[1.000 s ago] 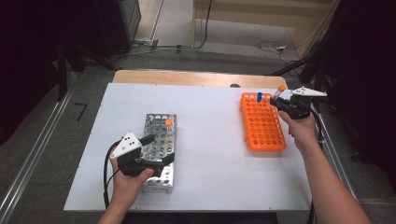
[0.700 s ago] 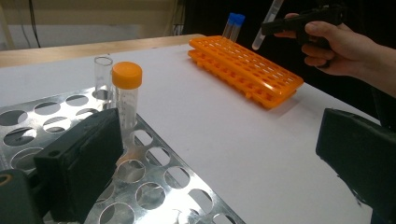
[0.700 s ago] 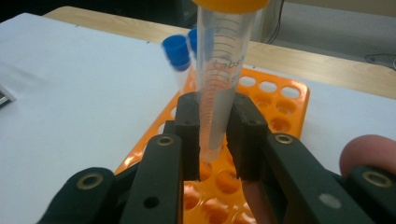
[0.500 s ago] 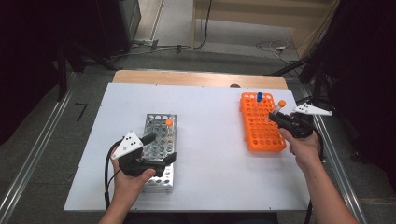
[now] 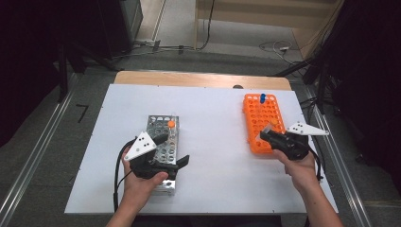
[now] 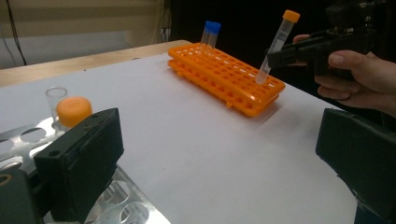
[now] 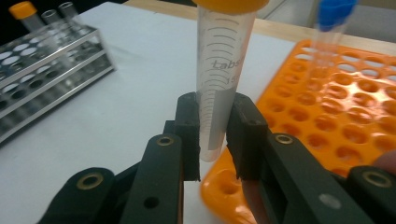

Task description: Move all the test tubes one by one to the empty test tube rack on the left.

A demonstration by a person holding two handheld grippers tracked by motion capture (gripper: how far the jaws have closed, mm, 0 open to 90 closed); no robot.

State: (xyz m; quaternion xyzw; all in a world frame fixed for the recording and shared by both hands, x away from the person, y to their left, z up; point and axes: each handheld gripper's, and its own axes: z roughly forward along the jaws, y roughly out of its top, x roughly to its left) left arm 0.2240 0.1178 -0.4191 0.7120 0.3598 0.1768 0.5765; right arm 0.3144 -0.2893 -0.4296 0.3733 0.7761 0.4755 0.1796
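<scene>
From the high view, the right claw (image 5: 268, 137) has been drawn back along the orange rack (image 5: 263, 124) to its near end. In the left gripper view, the orange-capped tube (image 6: 277, 43) is carried clear above it. In the right gripper view, it is clamped upright; the left claw (image 5: 172, 150), open, straddles the metal rack (image 5: 163, 126) on the desk (image 5: 213, 118).

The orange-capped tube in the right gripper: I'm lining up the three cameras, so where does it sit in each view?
High view: orange-capped tube at right of centre, over the orange rack's near end, clamped by the right gripper.
Left gripper view: upper right, tilted above the rack.
Right gripper view: centre, upright between the jaws.
Shared landmark: the orange rack.
</scene>
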